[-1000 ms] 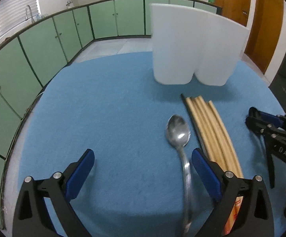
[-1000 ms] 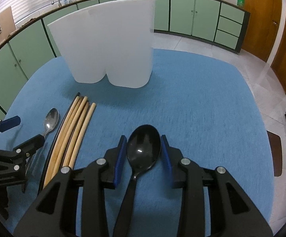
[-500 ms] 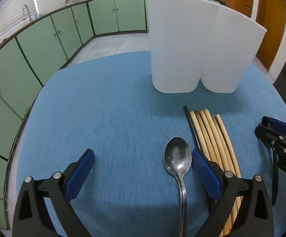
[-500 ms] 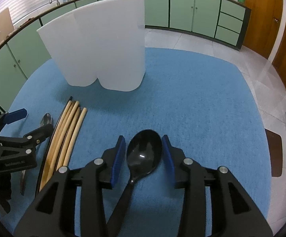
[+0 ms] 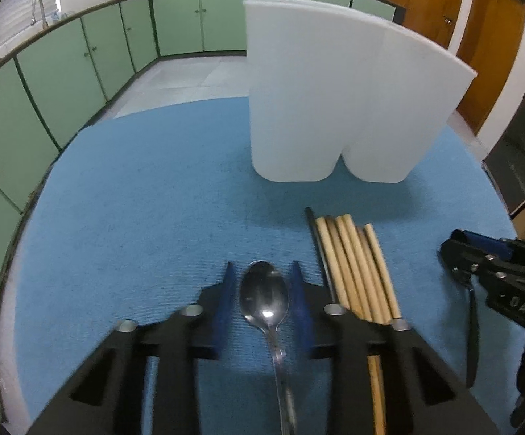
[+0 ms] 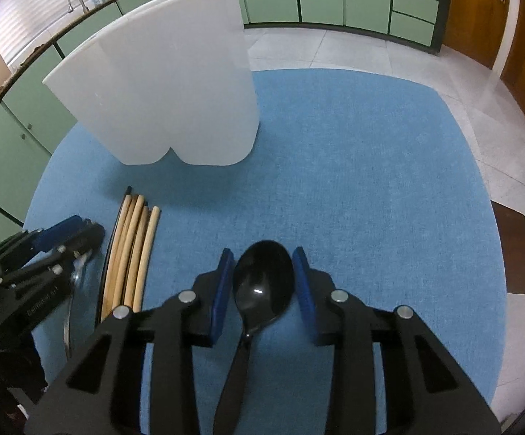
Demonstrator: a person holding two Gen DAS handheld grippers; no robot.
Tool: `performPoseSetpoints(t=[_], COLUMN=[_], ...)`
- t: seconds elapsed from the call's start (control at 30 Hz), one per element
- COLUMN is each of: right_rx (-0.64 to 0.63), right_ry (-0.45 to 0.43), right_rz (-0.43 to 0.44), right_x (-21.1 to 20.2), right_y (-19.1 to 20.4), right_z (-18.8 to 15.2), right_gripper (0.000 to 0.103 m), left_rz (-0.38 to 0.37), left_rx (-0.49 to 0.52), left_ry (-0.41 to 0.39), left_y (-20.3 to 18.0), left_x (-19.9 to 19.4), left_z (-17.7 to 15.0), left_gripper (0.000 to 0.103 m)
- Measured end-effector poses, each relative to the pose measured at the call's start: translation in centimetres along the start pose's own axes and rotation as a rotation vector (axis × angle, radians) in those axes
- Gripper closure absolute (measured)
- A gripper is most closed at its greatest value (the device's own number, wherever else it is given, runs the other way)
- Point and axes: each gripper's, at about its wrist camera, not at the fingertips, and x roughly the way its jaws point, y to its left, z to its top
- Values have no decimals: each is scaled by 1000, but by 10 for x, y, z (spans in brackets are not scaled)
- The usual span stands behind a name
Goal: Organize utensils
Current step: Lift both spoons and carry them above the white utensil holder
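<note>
A white two-compartment utensil holder (image 5: 342,98) stands upright on the blue table mat (image 5: 146,195); it also shows in the right wrist view (image 6: 168,90). My left gripper (image 5: 262,286) is shut on a metal spoon (image 5: 264,297), bowl forward, low over the mat. My right gripper (image 6: 262,272) is shut on a black spoon (image 6: 262,282), bowl forward. Several wooden chopsticks (image 5: 356,268) and a dark one lie between the grippers, also seen in the right wrist view (image 6: 132,250).
The mat's edges (image 6: 480,195) drop to a tiled floor. Green cabinets (image 5: 63,72) ring the room, wooden doors (image 5: 487,36) stand at the right. Each gripper shows in the other's view: the right one (image 5: 498,279), the left one (image 6: 41,253).
My left gripper has closed around the metal spoon's bowl; it was wide open before. Both grippers have moved nearer the white holder. The right gripper still holds the black spoon.
</note>
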Motion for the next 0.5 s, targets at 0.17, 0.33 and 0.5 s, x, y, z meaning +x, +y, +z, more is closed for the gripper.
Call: performPoseSetpoints(t=[0.17,0.33,0.5], right_rx=[-27,-107,-159], right_ry=[-135,-320,-458], right_rz=[51,38,39], right_x=[-20,-48,-64], right_y=[4,9,17], right_z=[-16,-30,-35], right_gripper=[71,71,72], left_rz=[-43,-82,-53], left_rx=[7,28,53], left_ry=[-91,-333,-502], left_y=[5,9,5], left_x=[-18,-61,-85], left_z=[-11,-33,-53], left_gripper=[75,75,75])
